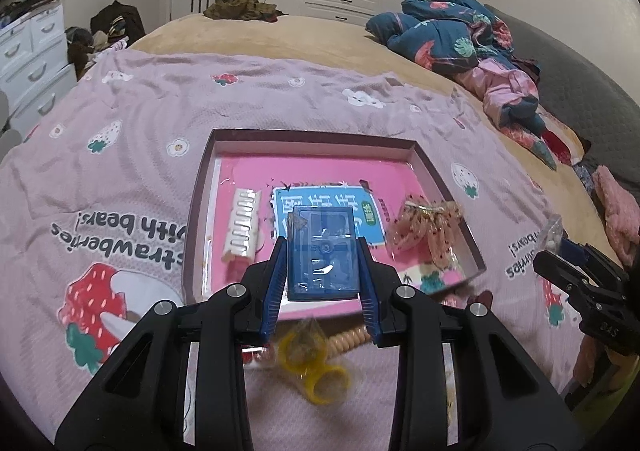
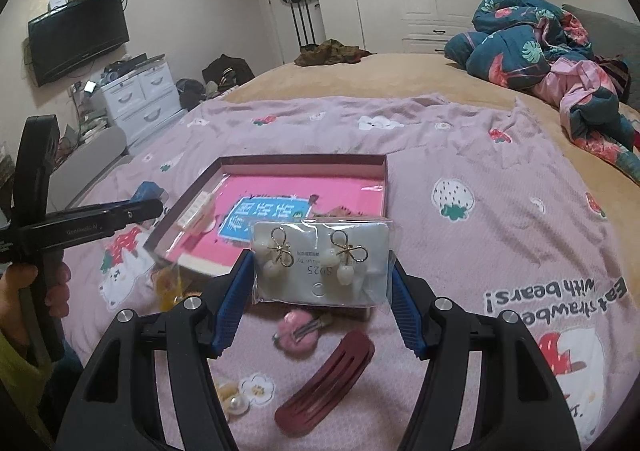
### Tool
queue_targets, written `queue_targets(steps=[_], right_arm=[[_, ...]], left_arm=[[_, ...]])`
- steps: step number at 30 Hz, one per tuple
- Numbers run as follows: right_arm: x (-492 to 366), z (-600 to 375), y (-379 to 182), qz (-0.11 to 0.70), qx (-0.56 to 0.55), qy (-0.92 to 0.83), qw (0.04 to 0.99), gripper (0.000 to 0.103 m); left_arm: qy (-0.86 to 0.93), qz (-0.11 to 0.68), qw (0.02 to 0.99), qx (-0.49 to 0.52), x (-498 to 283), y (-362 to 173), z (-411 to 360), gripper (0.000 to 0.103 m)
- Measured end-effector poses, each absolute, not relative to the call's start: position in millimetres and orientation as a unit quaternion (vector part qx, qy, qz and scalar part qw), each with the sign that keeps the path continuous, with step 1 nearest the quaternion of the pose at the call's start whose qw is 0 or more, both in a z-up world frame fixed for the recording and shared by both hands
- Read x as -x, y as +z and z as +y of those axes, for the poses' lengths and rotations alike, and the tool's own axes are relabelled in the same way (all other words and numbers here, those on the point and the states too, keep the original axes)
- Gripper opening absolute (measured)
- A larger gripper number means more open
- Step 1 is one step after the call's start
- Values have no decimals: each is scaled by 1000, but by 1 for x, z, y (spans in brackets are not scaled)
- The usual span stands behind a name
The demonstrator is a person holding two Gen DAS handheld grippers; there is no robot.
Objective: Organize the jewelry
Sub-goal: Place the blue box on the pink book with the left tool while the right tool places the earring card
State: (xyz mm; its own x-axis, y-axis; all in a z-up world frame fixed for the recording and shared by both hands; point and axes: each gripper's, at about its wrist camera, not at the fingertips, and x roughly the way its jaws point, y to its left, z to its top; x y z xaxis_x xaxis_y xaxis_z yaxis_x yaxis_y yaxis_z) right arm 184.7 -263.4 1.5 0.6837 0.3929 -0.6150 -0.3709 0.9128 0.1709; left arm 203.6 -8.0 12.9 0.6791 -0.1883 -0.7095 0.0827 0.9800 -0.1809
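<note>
My left gripper (image 1: pixel 322 275) is shut on a small blue clear plastic case (image 1: pixel 322 251) and holds it above the near edge of the open box tray (image 1: pixel 312 137) with a pink floor. In the tray lie a white comb clip (image 1: pixel 243 229) and a bagged peach hair piece (image 1: pixel 428 229). My right gripper (image 2: pixel 323 283) is shut on a bagged white card of pearl bow earrings (image 2: pixel 320 263), held above the bed, near the tray's (image 2: pixel 386 183) right corner. The left gripper (image 2: pixel 100 217) shows at the left of the right wrist view.
On the strawberry bedspread near me lie yellow rings in a bag (image 1: pixel 316 363), a coiled peach hair tie (image 1: pixel 348 339), a pink hair clip (image 2: pixel 300 331), a dark red hair clip (image 2: pixel 326 387) and a pearl piece (image 2: pixel 232 403). A rumpled quilt (image 2: pixel 540 51) lies far right.
</note>
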Motion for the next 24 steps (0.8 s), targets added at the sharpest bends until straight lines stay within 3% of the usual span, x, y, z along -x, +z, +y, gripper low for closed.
queue_targets(steps=[24], right_arm=[[-250, -243, -31, 373, -15, 176, 911, 63]], left_arm=[[-68, 436, 895, 66, -257, -43, -11, 25]])
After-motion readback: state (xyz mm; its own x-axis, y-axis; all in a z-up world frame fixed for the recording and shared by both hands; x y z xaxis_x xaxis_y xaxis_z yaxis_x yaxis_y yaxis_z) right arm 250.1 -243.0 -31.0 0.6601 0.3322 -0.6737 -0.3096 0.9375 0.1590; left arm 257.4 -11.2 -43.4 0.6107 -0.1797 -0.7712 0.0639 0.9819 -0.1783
